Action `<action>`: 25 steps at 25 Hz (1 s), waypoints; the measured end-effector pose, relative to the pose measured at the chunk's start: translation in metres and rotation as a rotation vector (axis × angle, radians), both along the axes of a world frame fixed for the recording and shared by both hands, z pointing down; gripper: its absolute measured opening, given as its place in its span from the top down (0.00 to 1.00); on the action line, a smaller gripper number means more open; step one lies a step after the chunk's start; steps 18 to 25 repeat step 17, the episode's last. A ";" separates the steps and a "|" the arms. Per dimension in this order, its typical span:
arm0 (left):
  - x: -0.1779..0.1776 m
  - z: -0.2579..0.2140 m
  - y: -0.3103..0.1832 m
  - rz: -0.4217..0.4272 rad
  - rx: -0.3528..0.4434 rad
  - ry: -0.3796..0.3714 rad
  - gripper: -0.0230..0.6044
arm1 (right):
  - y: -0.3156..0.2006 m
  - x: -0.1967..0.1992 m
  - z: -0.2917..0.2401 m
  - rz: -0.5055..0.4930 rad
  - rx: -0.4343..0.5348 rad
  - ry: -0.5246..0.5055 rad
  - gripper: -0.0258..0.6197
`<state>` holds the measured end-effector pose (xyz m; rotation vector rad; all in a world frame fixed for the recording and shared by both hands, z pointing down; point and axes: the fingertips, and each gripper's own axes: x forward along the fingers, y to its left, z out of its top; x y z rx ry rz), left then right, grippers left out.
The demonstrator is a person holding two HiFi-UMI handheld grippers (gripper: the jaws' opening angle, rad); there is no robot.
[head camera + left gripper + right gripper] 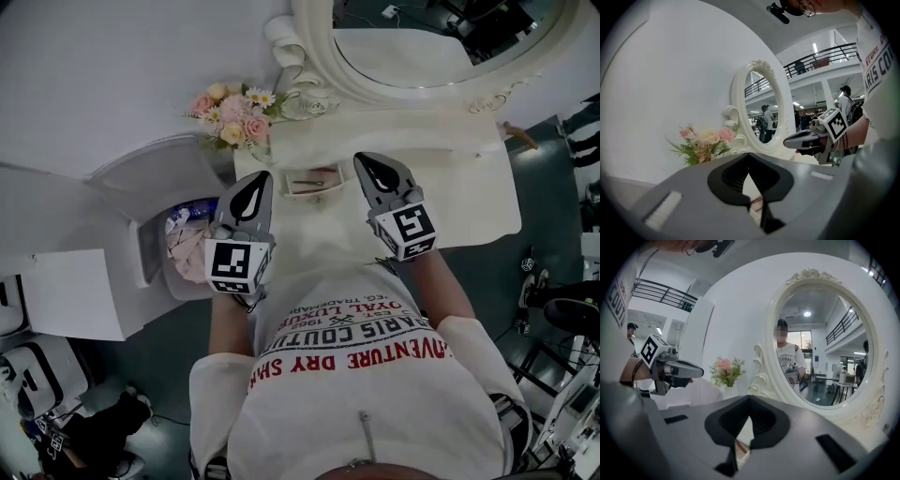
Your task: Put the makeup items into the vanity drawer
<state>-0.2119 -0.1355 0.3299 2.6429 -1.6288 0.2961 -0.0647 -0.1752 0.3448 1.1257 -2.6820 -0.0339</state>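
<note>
Grey L gripper (254, 180), R gripper (365, 161); jaws shut

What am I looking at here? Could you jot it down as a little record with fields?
Place: white vanity with oval mirror
Decoration: pink and cream flowers beside the mirror
Left claw: shut, holding nothing
Right claw: shut, holding nothing
Drawer: small, between the claws, looks open; contents unclear
</note>
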 end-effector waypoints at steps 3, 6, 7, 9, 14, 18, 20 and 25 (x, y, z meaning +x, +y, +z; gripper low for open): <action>0.002 -0.001 0.000 0.003 0.002 0.001 0.95 | -0.003 0.002 0.001 0.017 -0.002 0.001 0.95; 0.004 -0.001 0.000 0.006 0.001 0.000 0.95 | -0.004 0.003 0.001 0.022 -0.009 -0.005 0.95; 0.004 -0.002 -0.001 0.006 0.003 0.001 0.95 | -0.004 0.004 0.002 0.022 -0.011 -0.006 0.95; 0.004 -0.003 -0.001 0.005 0.008 0.004 0.95 | -0.005 0.003 0.002 0.019 -0.010 -0.006 0.95; 0.003 -0.004 -0.002 -0.003 0.008 0.005 0.95 | -0.005 0.001 0.002 0.008 -0.005 -0.004 0.95; 0.003 -0.005 -0.003 -0.007 0.008 0.004 0.95 | -0.006 0.000 0.000 0.000 0.000 -0.010 0.95; 0.003 -0.005 -0.003 -0.007 0.008 0.004 0.95 | -0.006 0.000 0.000 0.000 0.000 -0.010 0.95; 0.003 -0.005 -0.003 -0.007 0.008 0.004 0.95 | -0.006 0.000 0.000 0.000 0.000 -0.010 0.95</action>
